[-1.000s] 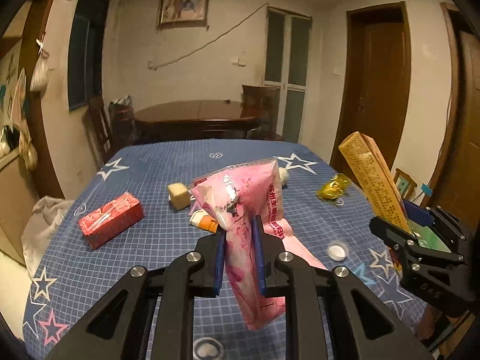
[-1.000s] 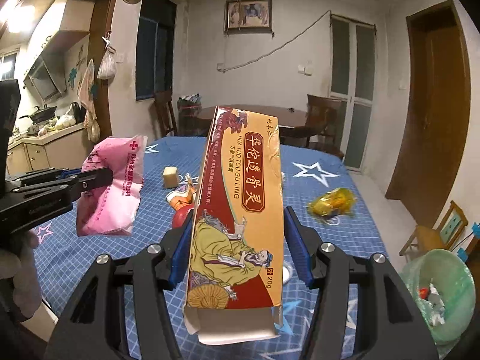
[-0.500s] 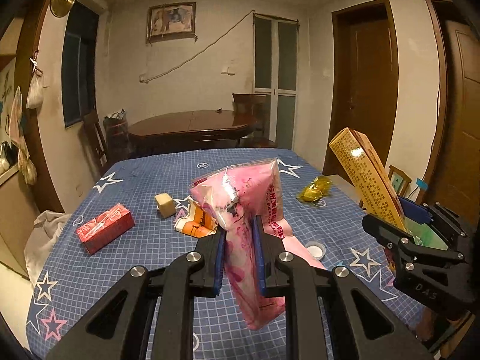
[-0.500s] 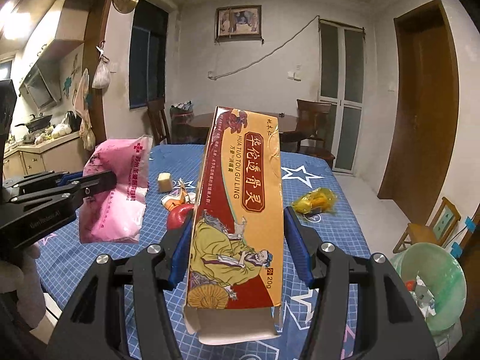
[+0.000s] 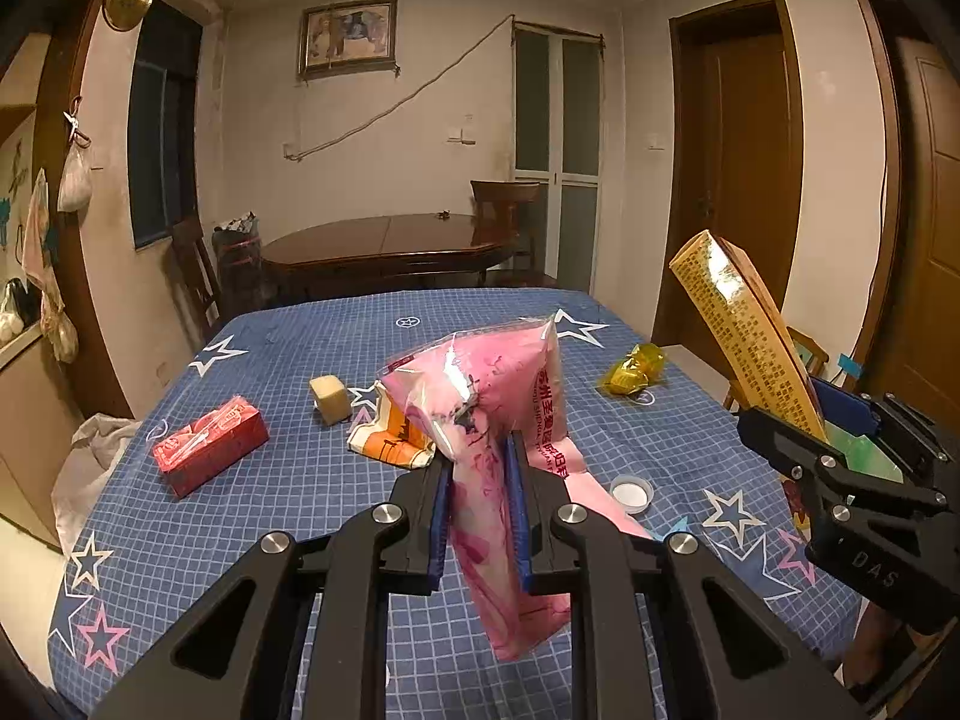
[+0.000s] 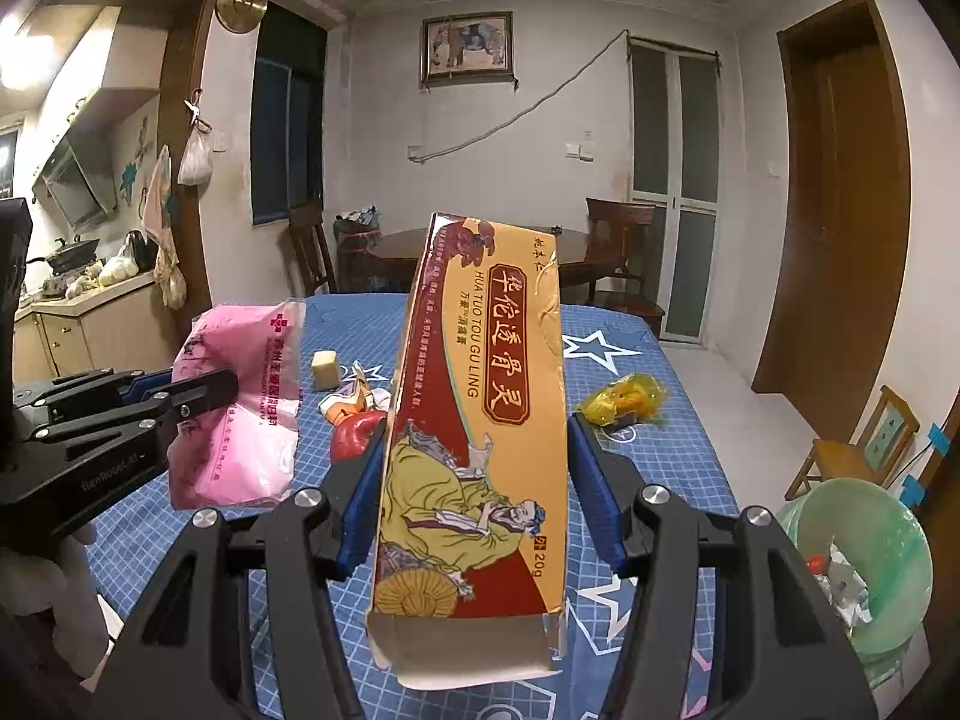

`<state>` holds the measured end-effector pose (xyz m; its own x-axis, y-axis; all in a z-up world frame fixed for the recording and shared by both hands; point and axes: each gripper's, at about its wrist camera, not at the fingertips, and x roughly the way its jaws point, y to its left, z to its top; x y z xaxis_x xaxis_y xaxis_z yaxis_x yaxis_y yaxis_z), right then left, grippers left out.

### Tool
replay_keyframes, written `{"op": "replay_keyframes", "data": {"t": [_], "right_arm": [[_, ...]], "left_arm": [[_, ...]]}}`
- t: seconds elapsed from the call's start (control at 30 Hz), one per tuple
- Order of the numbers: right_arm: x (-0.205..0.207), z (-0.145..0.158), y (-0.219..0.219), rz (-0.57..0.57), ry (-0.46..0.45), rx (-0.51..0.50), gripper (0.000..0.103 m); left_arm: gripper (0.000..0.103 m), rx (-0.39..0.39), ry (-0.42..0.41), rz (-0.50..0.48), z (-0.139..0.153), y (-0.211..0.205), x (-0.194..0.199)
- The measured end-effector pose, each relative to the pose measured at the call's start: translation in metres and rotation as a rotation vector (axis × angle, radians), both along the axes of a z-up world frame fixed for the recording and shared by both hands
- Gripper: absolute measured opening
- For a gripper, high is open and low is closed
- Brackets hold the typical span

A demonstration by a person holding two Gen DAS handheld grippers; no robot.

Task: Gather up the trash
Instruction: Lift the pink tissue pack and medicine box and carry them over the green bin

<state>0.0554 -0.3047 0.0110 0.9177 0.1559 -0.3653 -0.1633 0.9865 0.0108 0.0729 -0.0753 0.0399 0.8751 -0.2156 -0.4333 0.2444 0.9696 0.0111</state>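
My left gripper is shut on a pink plastic bag, held above the blue star tablecloth; the same pink plastic bag and left gripper show at the left of the right wrist view. My right gripper is shut on a long orange medicine box, upright with its open end toward the camera. That orange box stands tilted at the right of the left wrist view, with the right gripper below it.
On the table lie a red carton, a beige cube, an orange-and-white wrapper, a yellow wrapper, a white cap and a red item. A green-lined trash bin stands at the right, beside a small chair.
Both grippers have drawn back a little from the table with their items still held; the table objects look slightly farther off. Both grips are unchanged.
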Motion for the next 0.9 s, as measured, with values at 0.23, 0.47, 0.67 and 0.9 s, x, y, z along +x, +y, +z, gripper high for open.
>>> {"op": "replay_keyframes", "data": {"t": [0.23, 0.47, 0.67, 0.9], "right_arm": [[-0.001, 0.000, -0.004, -0.004, 0.000, 0.001, 0.054], [-0.005, 0.012, -0.039, -0.079, -0.006, -0.006, 0.054], [-0.006, 0.020, -0.094, -0.180, 0.032, -0.019, 0.054], [-0.009, 0.023, -0.171, -0.304, 0.096, -0.005, 0.054]], "left_arm": [[0.018, 0.008, 0.004, -0.016, -0.001, -0.008, 0.003], [0.018, 0.007, -0.004, -0.098, 0.006, -0.043, 0.016], [0.018, -0.001, 0.003, -0.210, 0.013, -0.099, 0.033], [0.018, -0.012, 0.053, -0.390, 0.016, -0.203, 0.052]]}}
